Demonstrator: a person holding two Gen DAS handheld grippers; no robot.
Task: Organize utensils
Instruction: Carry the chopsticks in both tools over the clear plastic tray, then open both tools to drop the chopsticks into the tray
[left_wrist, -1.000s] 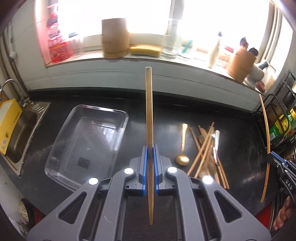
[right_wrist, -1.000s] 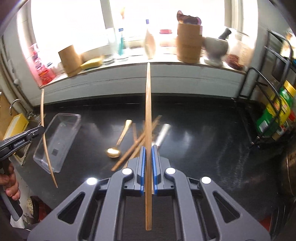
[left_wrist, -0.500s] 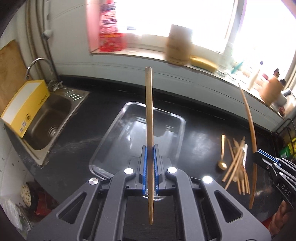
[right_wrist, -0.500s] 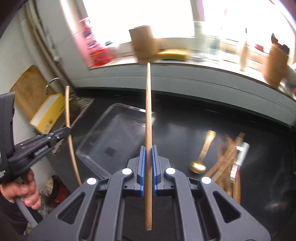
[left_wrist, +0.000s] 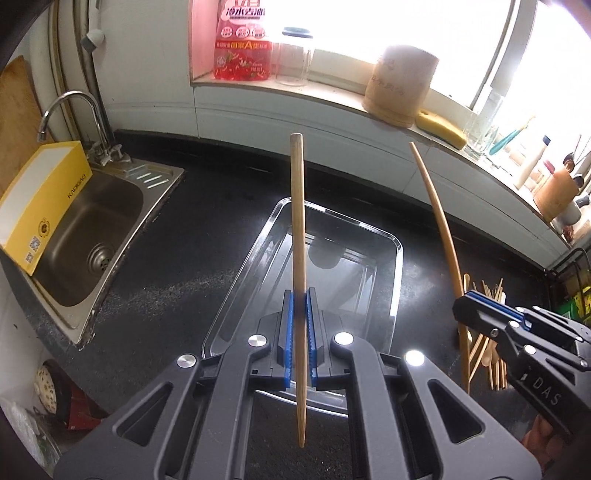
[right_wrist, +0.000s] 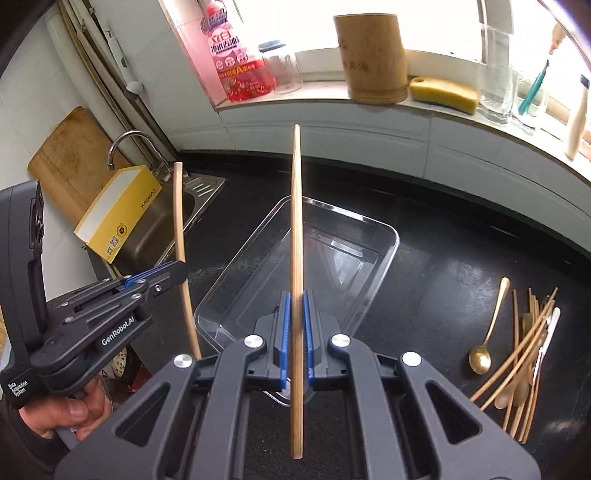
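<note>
Each claw is clamped on one chopstick: left claw (left_wrist: 300, 332), right claw (right_wrist: 295, 332). The clear box (left_wrist: 397, 254) sits just below and ahead, maybe nearer the left claw.

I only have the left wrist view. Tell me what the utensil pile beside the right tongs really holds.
Observer: In the right wrist view the pile is loose wooden chopsticks on the black counter, with a gold spoon on its near side.
Operator: Check the right tongs' grip.
Observer: The right tongs are shut on a chopstick, gripped low on its length.
Operator: Describe what sits behind my left tongs.
Observer: A person's hand holds the handle of the left tongs.
</note>
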